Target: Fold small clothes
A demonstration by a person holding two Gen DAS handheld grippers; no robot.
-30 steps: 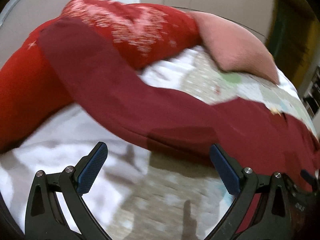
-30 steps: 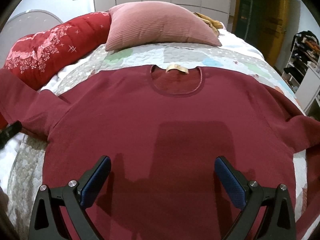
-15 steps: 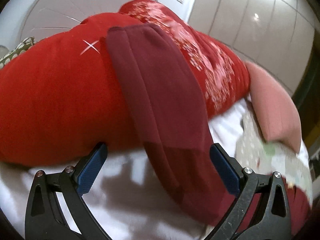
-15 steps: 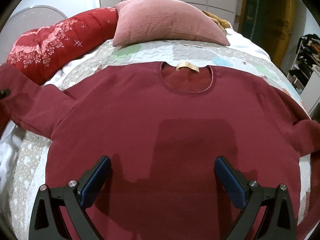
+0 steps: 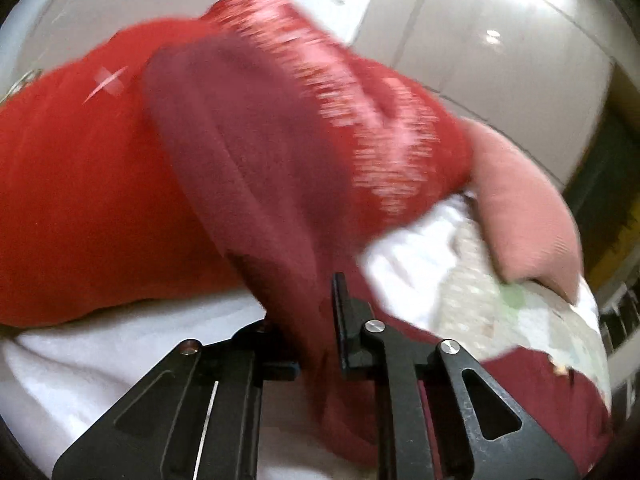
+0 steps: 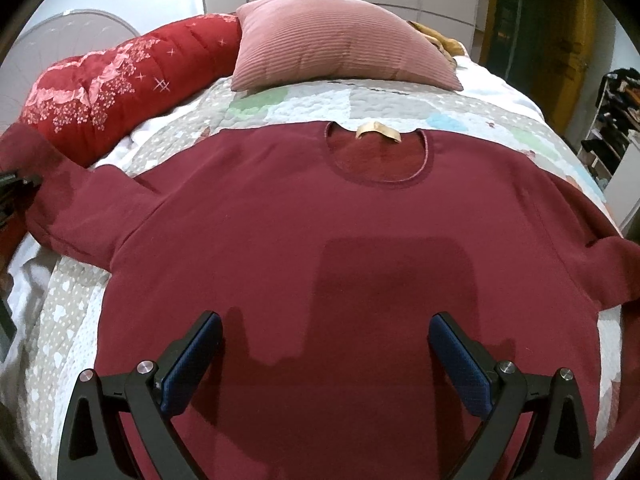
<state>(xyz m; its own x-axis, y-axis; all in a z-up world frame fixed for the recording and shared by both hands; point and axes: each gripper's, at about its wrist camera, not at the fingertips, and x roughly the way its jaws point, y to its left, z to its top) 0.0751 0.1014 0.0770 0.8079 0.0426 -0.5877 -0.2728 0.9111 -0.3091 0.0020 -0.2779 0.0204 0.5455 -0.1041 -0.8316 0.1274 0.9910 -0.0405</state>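
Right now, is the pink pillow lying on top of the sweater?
No, the pink pillow rests on the quilt beyond the sweater.

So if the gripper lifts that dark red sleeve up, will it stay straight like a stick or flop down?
Probably flop. The sleeve already drapes over the red bolster, so it looks soft. The left gripper pinches it flat, suggesting thin, light cloth. The sweater lies spread on the quilt, so its body would likely drag along.

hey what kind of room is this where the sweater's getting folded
Most likely a bedroom: the maroon sweater lies on a bed with a patchwork quilt, a pink pillow and a red bolster; tall wardrobe-like panels stand behind.
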